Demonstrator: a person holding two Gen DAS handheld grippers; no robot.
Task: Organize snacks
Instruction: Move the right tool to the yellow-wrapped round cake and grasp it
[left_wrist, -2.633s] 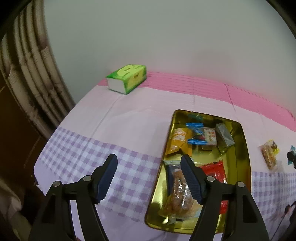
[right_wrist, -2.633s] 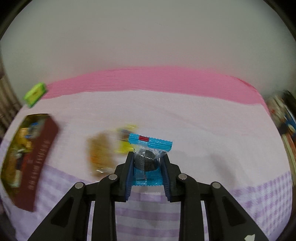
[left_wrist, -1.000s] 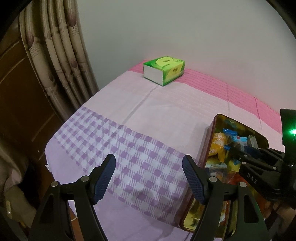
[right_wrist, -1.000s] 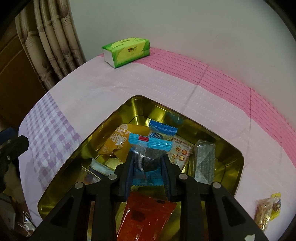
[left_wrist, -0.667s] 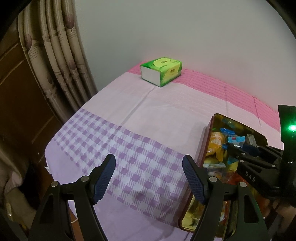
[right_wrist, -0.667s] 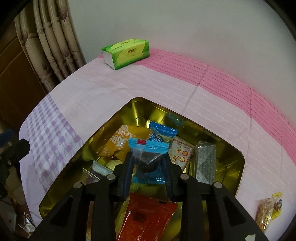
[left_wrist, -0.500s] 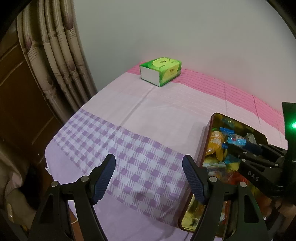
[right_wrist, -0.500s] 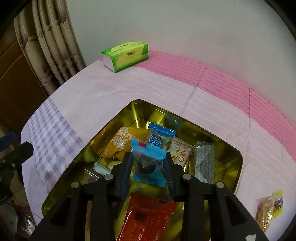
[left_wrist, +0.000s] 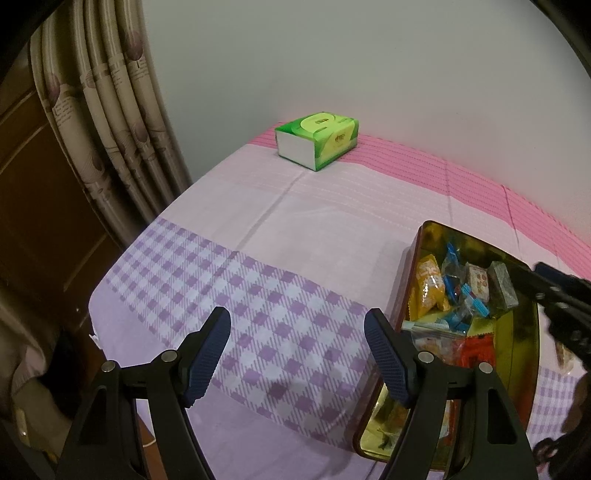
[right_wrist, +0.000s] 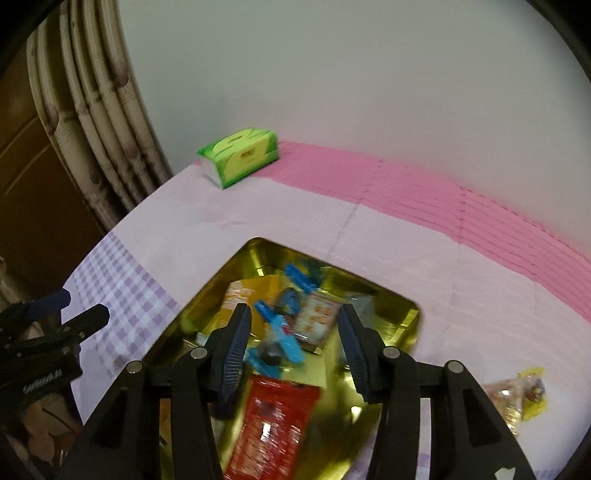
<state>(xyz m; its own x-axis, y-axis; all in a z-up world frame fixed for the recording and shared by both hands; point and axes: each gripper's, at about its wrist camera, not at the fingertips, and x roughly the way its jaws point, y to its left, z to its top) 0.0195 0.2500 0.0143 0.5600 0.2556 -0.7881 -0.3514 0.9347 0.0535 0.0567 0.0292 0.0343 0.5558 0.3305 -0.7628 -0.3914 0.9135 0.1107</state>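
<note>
Blue snack (right_wrist: 277, 341) | lies diagonal in tin (right_wrist: 408, 314) | right claw (right_wrist: 293, 345) opening, empty | left claw (left_wrist: 297, 354) open

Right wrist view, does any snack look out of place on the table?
Yes. One yellow and clear packet lies loose on the cloth, to the right of the gold tin, while the other snacks in view sit inside it. Blur hides finer detail.

Dim, warm indoor light; strong fisheye bending, dark corners; right wrist view apparently motion-blurred.
</note>
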